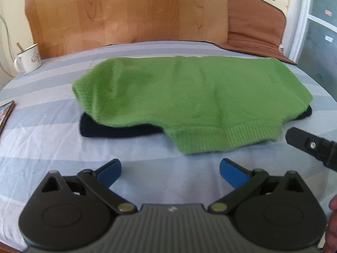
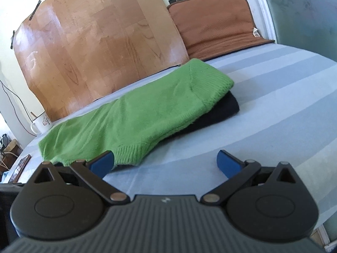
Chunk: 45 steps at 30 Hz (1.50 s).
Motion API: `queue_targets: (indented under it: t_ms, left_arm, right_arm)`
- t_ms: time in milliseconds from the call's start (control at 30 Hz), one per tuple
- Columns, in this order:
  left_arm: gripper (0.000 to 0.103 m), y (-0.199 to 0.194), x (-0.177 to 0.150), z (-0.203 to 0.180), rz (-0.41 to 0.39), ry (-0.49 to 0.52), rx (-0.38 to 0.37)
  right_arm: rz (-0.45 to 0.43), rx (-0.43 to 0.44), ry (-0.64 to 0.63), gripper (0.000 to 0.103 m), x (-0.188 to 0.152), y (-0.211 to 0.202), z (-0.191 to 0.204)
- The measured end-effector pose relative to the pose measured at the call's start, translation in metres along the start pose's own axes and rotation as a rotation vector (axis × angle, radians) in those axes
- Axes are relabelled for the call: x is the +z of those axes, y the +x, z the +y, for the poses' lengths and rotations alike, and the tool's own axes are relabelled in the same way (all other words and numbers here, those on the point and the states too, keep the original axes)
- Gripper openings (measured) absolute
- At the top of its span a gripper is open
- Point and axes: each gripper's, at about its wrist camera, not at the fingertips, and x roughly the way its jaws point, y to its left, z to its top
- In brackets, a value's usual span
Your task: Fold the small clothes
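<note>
A green knitted sweater (image 1: 185, 97) is laid flat over a dark folded garment (image 1: 118, 129) mid-bed on the striped blue sheet (image 1: 52, 147), ribbed hem toward the near edge. Both the left hand-held gripper (image 1: 170, 169) and the right hand-held gripper (image 2: 163, 161) are held wide apart and empty, apparently readied for a hem grasp.

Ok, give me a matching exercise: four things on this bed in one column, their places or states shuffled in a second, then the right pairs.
Things:
1. green sweater
2. dark garment
3. mug
4. left gripper

Places or states:
A. at the bed's far left edge, by the wooden board
B. open, holding nothing, short of the sweater's ribbed hem
C. lying on top of another garment
D. underneath, showing only at the edges

Pairs: 1-C, 2-D, 3-A, 4-B
</note>
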Motion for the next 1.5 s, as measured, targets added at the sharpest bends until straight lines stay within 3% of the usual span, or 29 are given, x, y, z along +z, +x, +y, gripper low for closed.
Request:
queue_targets:
  t_ms: [433, 500, 633, 833, 967, 1067, 1100, 1133, 1167, 1200, 1267, 1300, 1367, 1433, 1500]
  left_arm:
    - [0.103, 0.002, 0.01, 0.059, 0.058, -0.142, 0.036]
    - [0.103, 0.002, 0.016, 0.073, 0.066, -0.176, -0.015]
    - [0.103, 0.002, 0.029, 0.121, 0.079, -0.316, -0.184]
    - [0.103, 0.02, 0.052, 0.177, 0.08, -0.463, -0.309]
    - [0.103, 0.045, 0.077, 0.195, 0.051, -0.474, -0.392]
    - [0.102, 0.082, 0.092, 0.194, 0.109, -0.478, -0.453]
    - [0.1, 0.086, 0.095, 0.19, 0.077, -0.47, -0.453]
    - [0.091, 0.091, 0.1, 0.183, 0.077, -0.456, -0.443]
    - [0.072, 0.091, 0.102, 0.175, 0.065, -0.435, -0.422]
    - [0.041, 0.093, 0.106, 0.165, 0.072, -0.405, -0.4]
    - [0.031, 0.086, 0.111, 0.149, 0.026, -0.334, -0.291]
    - [0.02, 0.078, 0.112, 0.145, -0.028, -0.297, -0.246]
    - [0.016, 0.064, 0.113, 0.142, -0.133, -0.247, -0.155]
    - [0.014, 0.068, 0.117, 0.147, -0.135, -0.257, -0.146]
    - [0.016, 0.081, 0.119, 0.147, -0.081, -0.263, -0.139]
  right_arm:
    - [0.036, 0.053, -0.074, 0.103, -0.004, 0.021, 0.027]
    - [0.034, 0.049, -0.075, 0.101, -0.003, 0.021, 0.027]
    - [0.03, 0.05, -0.074, 0.091, -0.003, 0.02, 0.026]
    - [0.024, 0.052, -0.063, 0.084, -0.003, 0.022, 0.028]
    - [0.03, 0.064, -0.063, 0.081, 0.0, 0.022, 0.027]
    - [0.034, 0.053, -0.057, 0.081, 0.001, 0.025, 0.029]
    - [0.035, 0.05, -0.055, 0.081, 0.001, 0.025, 0.029]
    - [0.034, 0.046, -0.054, 0.081, 0.002, 0.026, 0.029]
    - [0.032, 0.043, -0.052, 0.081, 0.002, 0.026, 0.028]
    - [0.031, 0.038, -0.044, 0.081, 0.003, 0.026, 0.026]
    - [0.029, 0.031, -0.024, 0.079, 0.005, 0.026, 0.022]
    - [0.025, 0.026, -0.014, 0.079, 0.007, 0.026, 0.02]
    - [-0.007, 0.02, -0.005, 0.078, 0.014, 0.022, 0.013]
    - [-0.047, 0.0, 0.011, 0.078, 0.021, 0.016, 0.003]
    - [-0.072, -0.024, 0.064, 0.078, 0.031, 0.013, -0.014]
